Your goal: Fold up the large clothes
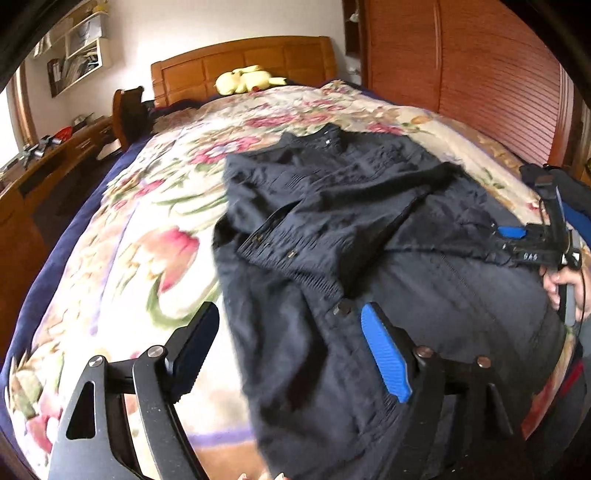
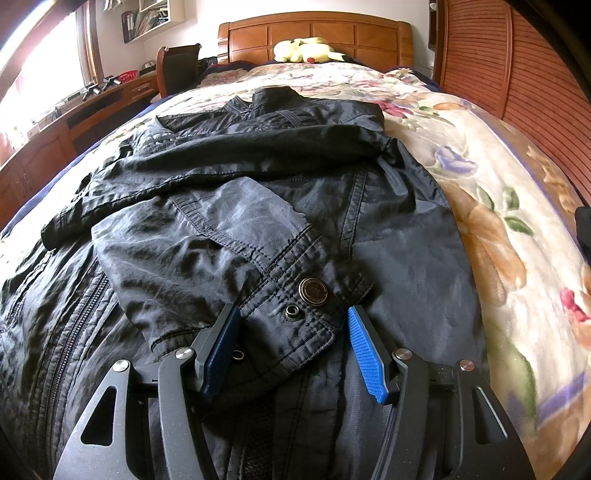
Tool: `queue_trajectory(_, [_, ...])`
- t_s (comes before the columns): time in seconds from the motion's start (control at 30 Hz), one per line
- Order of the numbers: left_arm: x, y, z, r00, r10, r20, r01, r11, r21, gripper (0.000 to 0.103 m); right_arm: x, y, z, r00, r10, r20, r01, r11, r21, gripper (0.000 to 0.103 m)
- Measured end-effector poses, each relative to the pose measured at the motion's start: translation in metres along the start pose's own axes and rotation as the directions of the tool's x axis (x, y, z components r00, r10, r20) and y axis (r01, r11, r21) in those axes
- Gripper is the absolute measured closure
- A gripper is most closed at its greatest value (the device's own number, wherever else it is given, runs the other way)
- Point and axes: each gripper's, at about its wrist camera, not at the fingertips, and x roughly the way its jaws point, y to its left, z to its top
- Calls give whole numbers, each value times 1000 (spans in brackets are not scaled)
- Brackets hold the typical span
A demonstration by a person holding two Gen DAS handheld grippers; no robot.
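Note:
A large black jacket [image 1: 369,229] lies flat on the floral bedspread [image 1: 147,221], collar toward the headboard, both sleeves folded across its front. My left gripper [image 1: 288,332] is open, hovering over the jacket's near left edge with nothing between its pads. My right gripper [image 2: 291,332] is open, its pads on either side of a sleeve cuff [image 2: 303,302] with a metal snap button; the cuff rests on the jacket body [image 2: 221,184]. The right gripper also shows in the left wrist view [image 1: 517,236] at the jacket's right side.
A yellow plush toy [image 1: 243,79] lies by the wooden headboard [image 2: 314,33]. A wooden desk [image 1: 44,158] and chair [image 2: 177,66] stand left of the bed. A slatted wooden wardrobe [image 1: 461,74] stands on the right. Bare floral bedspread [image 2: 498,203] extends right of the jacket.

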Motion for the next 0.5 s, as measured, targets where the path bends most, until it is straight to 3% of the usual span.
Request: queue_trajectory(0.5, [-22, 42, -54, 999, 28, -30, -32, 992, -121, 23, 2, 0, 0, 1000, -3, -8, 3, 1000, -2, 41])
